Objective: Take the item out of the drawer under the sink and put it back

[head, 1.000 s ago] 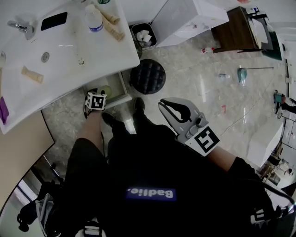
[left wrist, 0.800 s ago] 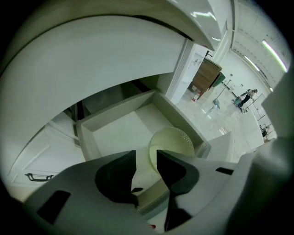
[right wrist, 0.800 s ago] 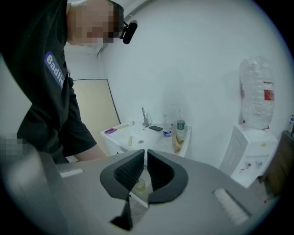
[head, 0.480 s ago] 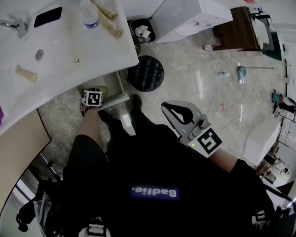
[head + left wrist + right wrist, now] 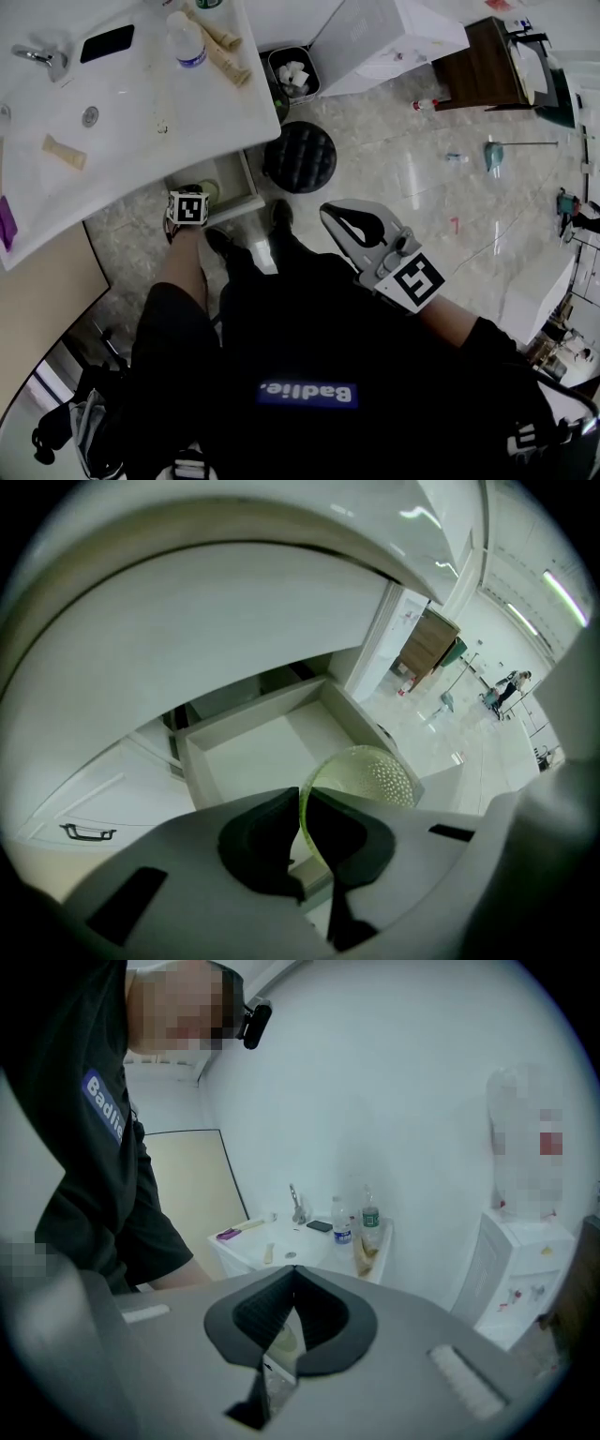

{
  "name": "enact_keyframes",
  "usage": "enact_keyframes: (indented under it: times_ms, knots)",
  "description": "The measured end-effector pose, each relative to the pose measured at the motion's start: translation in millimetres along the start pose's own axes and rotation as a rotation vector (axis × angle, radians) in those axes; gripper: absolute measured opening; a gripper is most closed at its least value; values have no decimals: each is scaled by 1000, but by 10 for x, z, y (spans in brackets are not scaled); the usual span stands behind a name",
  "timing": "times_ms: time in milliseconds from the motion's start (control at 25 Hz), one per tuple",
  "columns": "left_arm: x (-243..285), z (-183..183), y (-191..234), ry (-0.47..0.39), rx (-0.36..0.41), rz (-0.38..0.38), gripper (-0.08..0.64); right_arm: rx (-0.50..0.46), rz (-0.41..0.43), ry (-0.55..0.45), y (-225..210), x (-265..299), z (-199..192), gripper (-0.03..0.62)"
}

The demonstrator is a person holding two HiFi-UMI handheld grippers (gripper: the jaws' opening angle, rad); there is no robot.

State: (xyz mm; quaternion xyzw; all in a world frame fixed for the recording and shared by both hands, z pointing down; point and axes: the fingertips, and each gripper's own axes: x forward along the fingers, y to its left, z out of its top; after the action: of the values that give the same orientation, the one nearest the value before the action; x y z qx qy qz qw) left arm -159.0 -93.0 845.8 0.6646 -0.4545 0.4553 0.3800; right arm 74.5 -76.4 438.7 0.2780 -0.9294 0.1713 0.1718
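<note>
The drawer [image 5: 253, 752] under the white sink counter [image 5: 141, 103] stands pulled out. At its front corner sits a pale green, dimpled glass bowl [image 5: 370, 775]. My left gripper [image 5: 303, 797] reaches down to it, its jaws closing, and the dark pads pinch the bowl's near rim between them. In the head view only that gripper's marker cube [image 5: 188, 208] shows at the drawer [image 5: 225, 192], with a bit of the green bowl [image 5: 215, 188] beside it. My right gripper [image 5: 330, 214] hangs shut and empty in front of the person's body, away from the drawer.
A black round stool [image 5: 299, 157] stands just right of the drawer, with a small bin [image 5: 289, 73] behind it. A bottle [image 5: 187, 42], a phone [image 5: 106, 43] and tubes lie on the counter. A cabinet door with a handle [image 5: 89, 832] is left of the drawer.
The head view has swung slightly. Both grippers stay nearly where they were, the left one at the drawer and the right one at the person's front.
</note>
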Motion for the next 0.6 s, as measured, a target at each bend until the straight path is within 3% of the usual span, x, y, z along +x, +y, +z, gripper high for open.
enact_keyframes:
  times_ms: [320, 600]
  knots:
    - [-630, 163, -196, -100, 20, -33, 21, -4, 32, -79, 186, 1, 275, -6]
    - [-1420, 375, -363, -285, 10, -87, 21, -29, 64, -148, 381, 56, 484, -6]
